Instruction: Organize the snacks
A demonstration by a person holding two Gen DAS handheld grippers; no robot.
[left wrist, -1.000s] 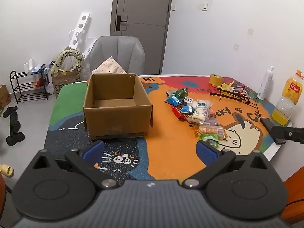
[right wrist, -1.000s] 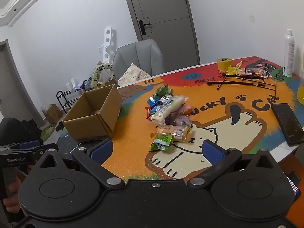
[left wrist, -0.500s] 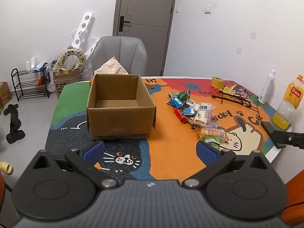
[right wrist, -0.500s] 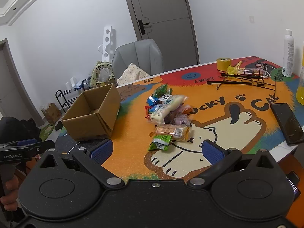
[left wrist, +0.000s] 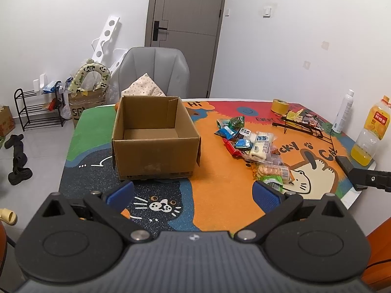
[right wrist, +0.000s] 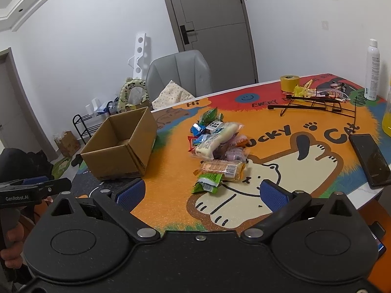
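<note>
An empty open cardboard box (left wrist: pixel 156 141) stands on the left part of the colourful table mat; it also shows in the right wrist view (right wrist: pixel 119 149). A pile of wrapped snacks (left wrist: pixel 254 149) lies to its right, also seen in the right wrist view (right wrist: pixel 217 149), with a green packet (right wrist: pixel 207 183) nearest me. My left gripper (left wrist: pixel 193 195) is open and empty, held above the table's near edge in front of the box. My right gripper (right wrist: pixel 200 194) is open and empty, just short of the green packet.
A black phone (right wrist: pixel 370 162) lies at the table's right edge. A black wire rack (right wrist: pixel 315 103), a yellow tape roll (right wrist: pixel 289 83), a white spray bottle (right wrist: pixel 372 70) and a juice bottle (left wrist: pixel 369 131) stand at the back right. A grey chair (left wrist: pixel 156 70) is behind the table.
The left gripper has risen and tilted, so the box and snacks sit lower in its view. The right gripper has barely moved. Both stay open.
</note>
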